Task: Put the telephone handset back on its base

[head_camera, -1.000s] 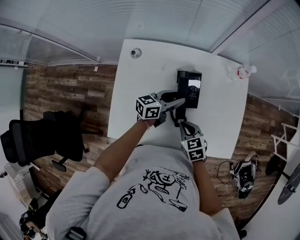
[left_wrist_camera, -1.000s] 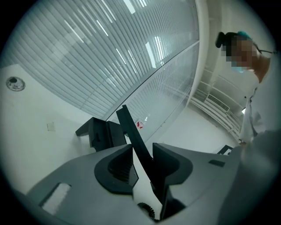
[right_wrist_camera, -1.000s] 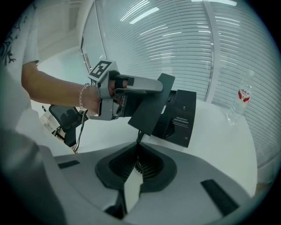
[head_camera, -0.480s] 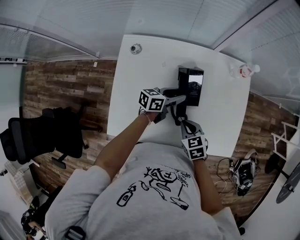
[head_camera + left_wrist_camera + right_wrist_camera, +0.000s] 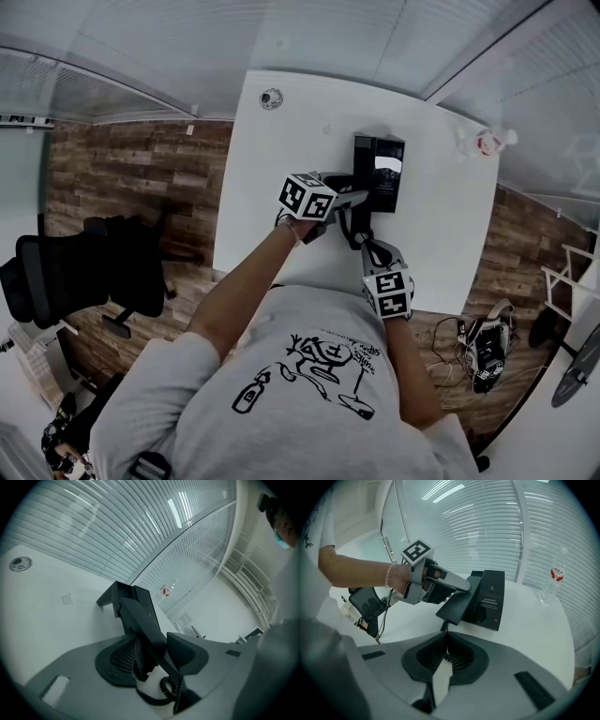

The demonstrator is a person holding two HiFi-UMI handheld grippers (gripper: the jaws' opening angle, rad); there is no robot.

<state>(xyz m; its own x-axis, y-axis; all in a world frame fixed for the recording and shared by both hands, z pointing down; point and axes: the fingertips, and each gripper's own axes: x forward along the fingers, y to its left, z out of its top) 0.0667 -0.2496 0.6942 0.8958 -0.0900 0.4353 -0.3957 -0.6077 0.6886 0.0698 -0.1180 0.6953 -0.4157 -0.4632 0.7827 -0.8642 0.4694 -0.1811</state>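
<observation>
One white table bears all items. Black base sits right of its centre. Handset lies slanted along the base's left side, touching it. Left gripper: jaws apart and just been opening, handset between them, pads not pressing. Right gripper: jaws together, clamped on the coiled cord below the handset. Bottle stands well apart, near the far right edge.
</observation>
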